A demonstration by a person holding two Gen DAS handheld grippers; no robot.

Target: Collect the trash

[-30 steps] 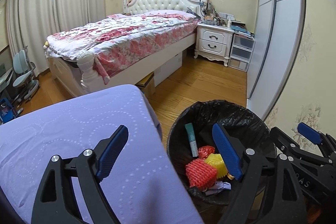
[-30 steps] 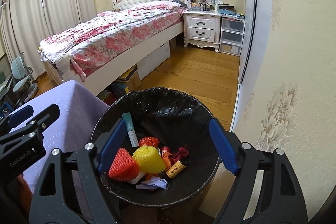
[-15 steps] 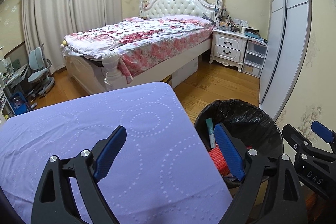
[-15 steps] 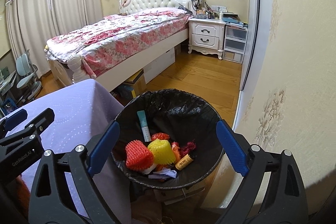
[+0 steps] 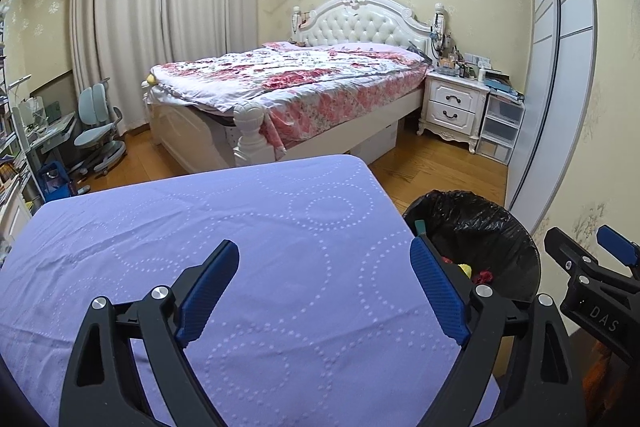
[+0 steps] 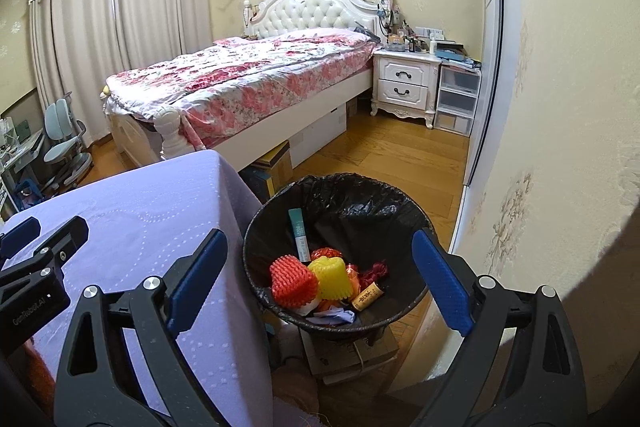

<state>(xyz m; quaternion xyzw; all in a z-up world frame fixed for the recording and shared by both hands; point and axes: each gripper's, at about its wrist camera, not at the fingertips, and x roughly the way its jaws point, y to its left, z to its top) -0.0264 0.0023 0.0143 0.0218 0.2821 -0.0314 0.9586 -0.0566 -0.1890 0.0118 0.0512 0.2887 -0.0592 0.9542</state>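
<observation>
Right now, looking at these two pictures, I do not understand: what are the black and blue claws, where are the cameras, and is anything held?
The claws are tools a person carries, one in each hand. A camera on each looks forward along its two fingers, so each picture shows its own tool from behind. The left hand-held gripper is over a table with a purple cloth; no object shows on the cloth. The right hand-held gripper is over a bin with a black bag, which holds a red foam net, a yellow one and other rubbish. Both stand open, holding nothing.
</observation>
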